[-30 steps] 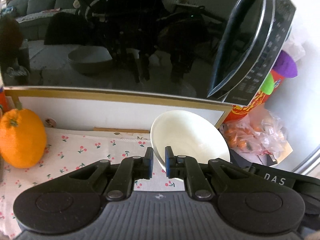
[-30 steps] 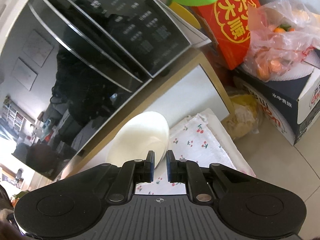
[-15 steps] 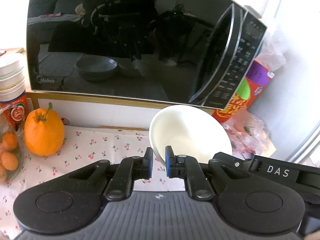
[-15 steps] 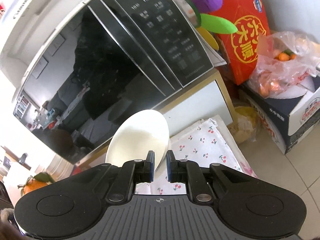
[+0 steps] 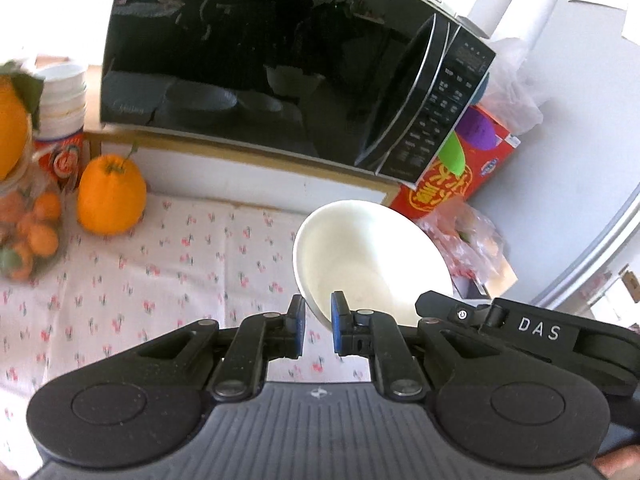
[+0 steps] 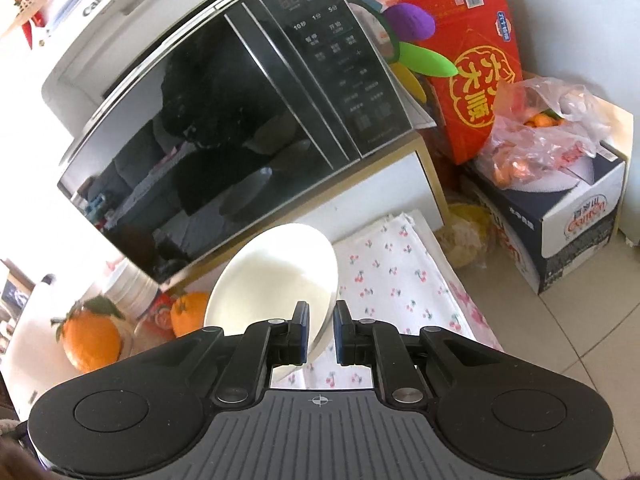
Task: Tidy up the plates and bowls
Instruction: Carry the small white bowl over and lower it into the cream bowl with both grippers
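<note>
**White bowl lifted clear of the cherry cloth, held from both sides**

Both grippers have pulled back and risen since a second ago: the microwave (image 5: 280, 64), which then filled the left camera's picture, now sits whole at twelve o'clock, and the orange (image 5: 111, 195) that was at the left edge has slid in to ten o'clock.

From where I stand, the white bowl (image 5: 360, 260) hangs between the two tools, tilted, above the cherry-print cloth (image 5: 160, 272). The left gripper (image 5: 318, 322) is pinched on the bowl's near rim, one blue pad inside the rim and one outside, the jaws nearly together with only the thin wall between them. In the left view the bowl spreads from the fingertips toward one o'clock, its hollow facing the camera.

The right gripper (image 6: 321, 332) is clamped the same way on the opposite rim. In its view the bowl (image 6: 276, 276) rises from the fingertips toward eleven o'clock, and the right gripper's black body also shows in the left view at four o'clock, marked "DAS".

Behind the bowl, a red carton (image 6: 476, 80) with gold characters leans beside the microwave at one o'clock in the right view, a plastic bag of small oranges (image 6: 536, 140) rests on a dark box (image 6: 576, 232) at two o'clock, and a white printer (image 6: 120, 20) sits on the microwave at eleven o'clock. A stack of paper cups (image 5: 64, 100) stands at nine o'clock in the left view, just beside the microwave's left end.
</note>
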A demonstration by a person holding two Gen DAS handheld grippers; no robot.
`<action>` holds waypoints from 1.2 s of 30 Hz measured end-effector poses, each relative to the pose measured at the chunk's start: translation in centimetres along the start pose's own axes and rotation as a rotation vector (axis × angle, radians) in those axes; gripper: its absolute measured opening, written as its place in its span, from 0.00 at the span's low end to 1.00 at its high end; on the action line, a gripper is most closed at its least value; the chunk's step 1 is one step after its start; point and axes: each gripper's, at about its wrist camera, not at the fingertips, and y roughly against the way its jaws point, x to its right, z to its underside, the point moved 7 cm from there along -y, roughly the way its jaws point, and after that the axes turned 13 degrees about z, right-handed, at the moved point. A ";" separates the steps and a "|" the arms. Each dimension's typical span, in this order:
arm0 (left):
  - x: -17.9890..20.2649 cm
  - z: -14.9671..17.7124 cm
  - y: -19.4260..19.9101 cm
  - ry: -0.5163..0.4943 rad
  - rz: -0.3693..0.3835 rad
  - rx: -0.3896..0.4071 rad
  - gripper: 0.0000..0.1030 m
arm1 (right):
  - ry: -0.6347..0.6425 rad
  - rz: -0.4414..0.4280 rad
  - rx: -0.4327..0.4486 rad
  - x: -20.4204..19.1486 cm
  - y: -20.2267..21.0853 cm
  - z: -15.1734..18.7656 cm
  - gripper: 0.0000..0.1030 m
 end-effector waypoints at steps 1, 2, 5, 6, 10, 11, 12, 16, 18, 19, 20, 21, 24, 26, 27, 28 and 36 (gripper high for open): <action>0.0 0.4 0.3 0.006 0.006 -0.001 0.11 | 0.003 0.000 -0.002 0.1 0.3 0.3 0.13; 0.0 0.8 0.6 0.011 0.010 -0.002 0.12 | 0.007 0.000 -0.007 0.3 0.6 0.7 0.13; 0.0 2.1 1.3 0.017 0.016 -0.008 0.12 | 0.022 0.008 -0.022 0.5 1.4 1.9 0.13; 0.0 2.5 1.5 0.021 0.016 -0.009 0.12 | 0.029 0.011 -0.025 0.6 1.6 2.3 0.13; -0.2 3.9 2.4 0.033 0.022 -0.012 0.12 | 0.071 0.027 -0.036 0.6 2.6 4.0 0.13; -0.3 4.2 2.5 0.030 0.022 -0.013 0.12 | 0.078 0.028 -0.041 0.6 2.8 4.5 0.13; -0.4 4.6 2.8 0.027 0.023 -0.015 0.12 | 0.082 0.028 -0.046 0.7 2.9 4.8 0.13; -0.8 5.9 3.9 0.029 0.039 -0.013 0.12 | 0.079 0.029 -0.084 1.1 3.2 6.7 0.13; -0.9 6.5 4.2 0.018 0.040 -0.016 0.12 | 0.072 0.027 -0.104 1.3 3.3 7.6 0.13; -1.0 6.9 4.4 0.011 0.039 -0.018 0.12 | 0.069 0.024 -0.112 1.4 3.3 8.0 0.13; -1.1 7.1 4.5 0.007 0.039 -0.019 0.12 | 0.064 0.017 -0.118 1.5 3.3 8.4 0.13; -1.2 7.4 4.6 0.001 0.043 -0.020 0.12 | 0.063 0.011 -0.123 1.6 3.3 8.8 0.13; -1.5 8.2 4.9 -0.001 0.066 -0.016 0.12 | 0.084 0.017 -0.143 1.9 3.3 9.9 0.13; -1.5 8.7 4.8 0.001 0.074 -0.020 0.12 | 0.110 0.034 -0.150 1.9 3.5 10.5 0.13; -1.5 8.9 4.7 -0.003 0.073 -0.027 0.12 | 0.128 0.046 -0.149 1.9 3.6 10.8 0.14; -1.4 9.1 4.6 -0.015 0.070 -0.034 0.12 | 0.147 0.060 -0.146 1.8 3.6 11.0 0.14; -2.1 10.7 4.7 -0.026 0.076 -0.075 0.12 | 0.241 0.093 -0.178 1.8 4.1 12.6 0.16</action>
